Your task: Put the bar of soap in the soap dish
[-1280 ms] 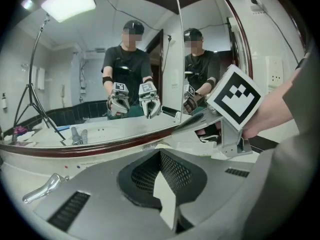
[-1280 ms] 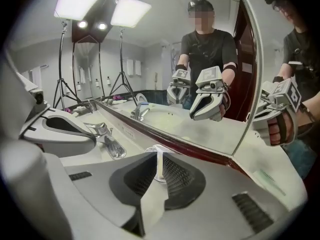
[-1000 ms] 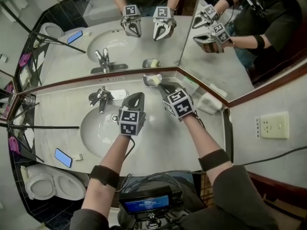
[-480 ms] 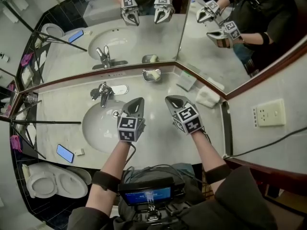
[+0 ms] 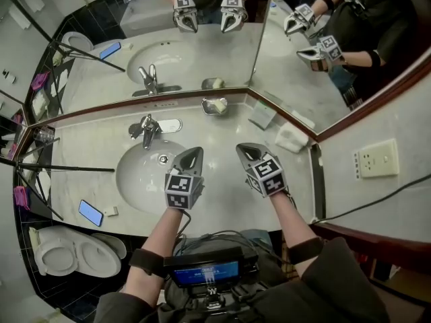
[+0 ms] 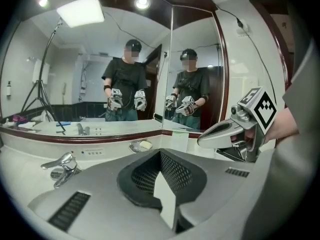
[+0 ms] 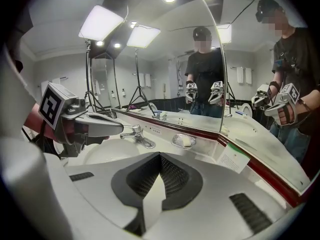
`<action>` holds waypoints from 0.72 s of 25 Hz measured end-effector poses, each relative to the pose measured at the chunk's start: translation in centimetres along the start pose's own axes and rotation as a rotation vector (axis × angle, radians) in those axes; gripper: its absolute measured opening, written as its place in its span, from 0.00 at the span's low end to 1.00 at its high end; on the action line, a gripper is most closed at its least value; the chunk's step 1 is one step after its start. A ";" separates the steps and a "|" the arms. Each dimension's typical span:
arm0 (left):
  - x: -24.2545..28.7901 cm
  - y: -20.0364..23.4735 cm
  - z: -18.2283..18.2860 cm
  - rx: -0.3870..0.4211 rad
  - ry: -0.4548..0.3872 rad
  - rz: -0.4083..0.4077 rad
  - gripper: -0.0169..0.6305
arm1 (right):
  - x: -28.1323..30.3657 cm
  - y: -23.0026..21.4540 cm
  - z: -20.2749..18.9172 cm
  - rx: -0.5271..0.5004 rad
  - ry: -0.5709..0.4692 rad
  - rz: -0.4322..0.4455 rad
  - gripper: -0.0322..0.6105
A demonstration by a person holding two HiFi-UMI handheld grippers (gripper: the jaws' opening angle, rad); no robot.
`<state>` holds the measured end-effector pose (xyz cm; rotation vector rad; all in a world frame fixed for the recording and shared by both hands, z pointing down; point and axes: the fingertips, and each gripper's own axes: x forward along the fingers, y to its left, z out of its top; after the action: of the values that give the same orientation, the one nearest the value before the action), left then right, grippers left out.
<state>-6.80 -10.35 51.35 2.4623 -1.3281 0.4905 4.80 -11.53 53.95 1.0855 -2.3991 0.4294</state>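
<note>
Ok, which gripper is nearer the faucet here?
Left. In the head view the left gripper sits over the right rim of the sink, just right of the faucet. The right gripper is further right, over the counter, beyond the left one.

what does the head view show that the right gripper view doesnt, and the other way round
Only the head view: the cream wall socket, the folded white towel and the small lit screen below the person's arms.

Only the right gripper view: the bright square light panel overhead, and a close look along the shut, empty jaws of the right gripper.

Both: the oval metal soap dish holding the pale bar of soap, the chrome tap, the white basin and the left gripper.
</note>
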 end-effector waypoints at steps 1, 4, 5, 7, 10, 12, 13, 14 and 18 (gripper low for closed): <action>0.0 0.0 -0.1 -0.009 -0.001 0.002 0.03 | 0.0 0.1 -0.1 -0.002 0.003 0.001 0.08; -0.1 0.0 -0.5 -0.014 0.000 0.009 0.03 | 0.2 0.1 -0.3 -0.010 0.013 0.002 0.08; -0.1 0.0 -0.6 -0.013 0.001 0.011 0.03 | 0.3 0.1 -0.3 -0.014 0.017 0.003 0.08; 0.0 0.0 -0.7 -0.011 0.005 0.014 0.03 | 0.5 0.1 -0.4 -0.021 0.027 0.006 0.08; 0.2 0.1 -0.8 -0.010 0.009 0.017 0.03 | 1.2 0.0 -0.4 -0.032 0.043 0.008 0.08; 0.4 0.2 -0.9 -0.011 0.011 0.021 0.03 | 2.0 -0.4 -0.5 -0.047 0.057 -0.003 0.08; 0.6 0.3 -0.9 -0.011 0.013 0.023 0.03 | 2.4 -0.7 -0.5 -0.058 0.066 -0.012 0.08; 0.7 0.4 -1.0 -0.011 0.016 0.024 0.03 | 2.8 -0.9 -0.4 -0.069 0.075 -0.021 0.08; 1.5 1.0 -1.1 -0.002 0.026 0.029 0.03 | 4.6 -1.6 1.3 -0.096 0.111 -0.049 0.09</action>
<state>-7.04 -11.51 53.06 2.4302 -1.3547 0.5252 3.00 -16.04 55.42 1.0485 -2.2670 0.3452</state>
